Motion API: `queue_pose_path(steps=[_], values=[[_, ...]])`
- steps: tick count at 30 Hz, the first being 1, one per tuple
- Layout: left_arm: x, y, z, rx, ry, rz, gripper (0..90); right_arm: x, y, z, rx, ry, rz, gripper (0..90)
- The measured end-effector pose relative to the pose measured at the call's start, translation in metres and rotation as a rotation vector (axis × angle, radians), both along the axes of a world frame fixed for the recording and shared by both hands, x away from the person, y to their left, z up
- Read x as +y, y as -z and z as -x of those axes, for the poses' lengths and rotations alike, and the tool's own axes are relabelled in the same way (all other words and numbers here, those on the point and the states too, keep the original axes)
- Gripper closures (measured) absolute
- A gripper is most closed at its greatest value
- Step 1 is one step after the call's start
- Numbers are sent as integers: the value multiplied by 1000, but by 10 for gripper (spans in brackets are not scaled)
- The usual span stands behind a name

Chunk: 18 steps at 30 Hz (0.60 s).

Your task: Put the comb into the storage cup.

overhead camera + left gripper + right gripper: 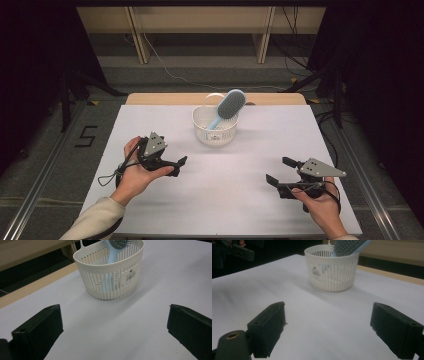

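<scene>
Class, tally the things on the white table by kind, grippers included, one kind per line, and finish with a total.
Basket: 1
Hairbrush: 1
Grippers: 2, left gripper and right gripper
Total: 4

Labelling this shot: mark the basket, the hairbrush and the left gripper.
basket (216, 135), high view, front wall.
hairbrush (231, 104), high view, bristled head.
left gripper (181, 165), high view, between its open jaw tips.

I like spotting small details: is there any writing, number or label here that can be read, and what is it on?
"5": black mark on the floor, left of the table.
Sticker with a barcode on the white basket: print too small to read.
No writing shows on the blue hairbrush.
</scene>
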<state>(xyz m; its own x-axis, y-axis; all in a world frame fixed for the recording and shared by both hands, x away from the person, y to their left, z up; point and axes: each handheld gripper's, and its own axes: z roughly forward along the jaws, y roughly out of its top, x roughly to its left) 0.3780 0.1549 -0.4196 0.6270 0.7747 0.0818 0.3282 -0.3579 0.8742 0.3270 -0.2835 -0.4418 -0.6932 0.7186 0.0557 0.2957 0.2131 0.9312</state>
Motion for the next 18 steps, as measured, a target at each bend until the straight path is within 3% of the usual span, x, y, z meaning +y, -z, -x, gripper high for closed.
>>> queue_pose_path(steps=[18], values=[[5, 1, 16, -17, 1, -1, 0, 0, 0, 0, 0, 0, 1, 134]])
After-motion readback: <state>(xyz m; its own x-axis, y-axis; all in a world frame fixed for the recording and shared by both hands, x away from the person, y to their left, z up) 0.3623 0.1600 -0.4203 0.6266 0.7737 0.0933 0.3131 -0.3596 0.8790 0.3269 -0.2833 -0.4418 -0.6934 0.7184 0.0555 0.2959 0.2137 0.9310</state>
